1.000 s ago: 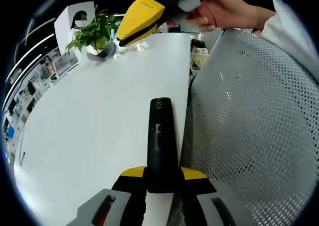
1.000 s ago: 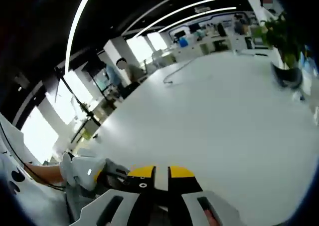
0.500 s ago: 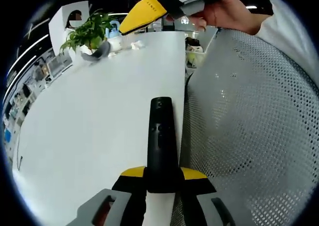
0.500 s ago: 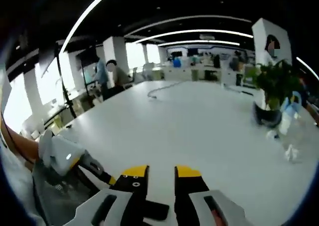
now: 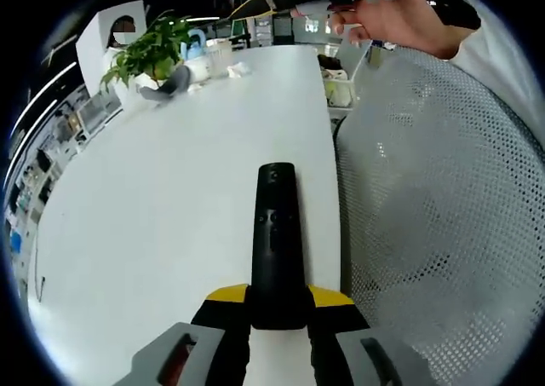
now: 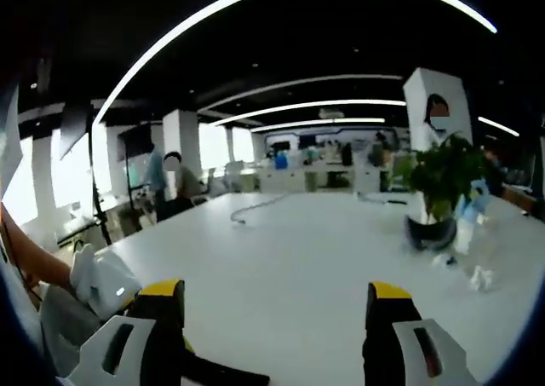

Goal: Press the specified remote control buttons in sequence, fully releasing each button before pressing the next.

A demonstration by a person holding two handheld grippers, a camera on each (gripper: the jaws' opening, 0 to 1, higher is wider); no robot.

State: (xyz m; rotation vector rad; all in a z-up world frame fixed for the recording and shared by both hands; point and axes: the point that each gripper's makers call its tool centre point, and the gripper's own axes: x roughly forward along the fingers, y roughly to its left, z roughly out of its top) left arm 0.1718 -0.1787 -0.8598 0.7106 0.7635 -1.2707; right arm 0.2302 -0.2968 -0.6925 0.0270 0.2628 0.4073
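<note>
The black remote control point(image 5: 276, 241) is clamped at its near end between the left gripper point(image 5: 278, 299) fingers, above the white surface point(image 5: 170, 190). The right gripper point(image 6: 277, 305) fingers are spread wide, a potted plant point(image 6: 438, 186) standing far right.

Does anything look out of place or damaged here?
Nothing stands out. The remote sits straight between the left gripper's fingers over the white table, intact. The potted plant stands upright at the far end, and nothing looks spilled.
</note>
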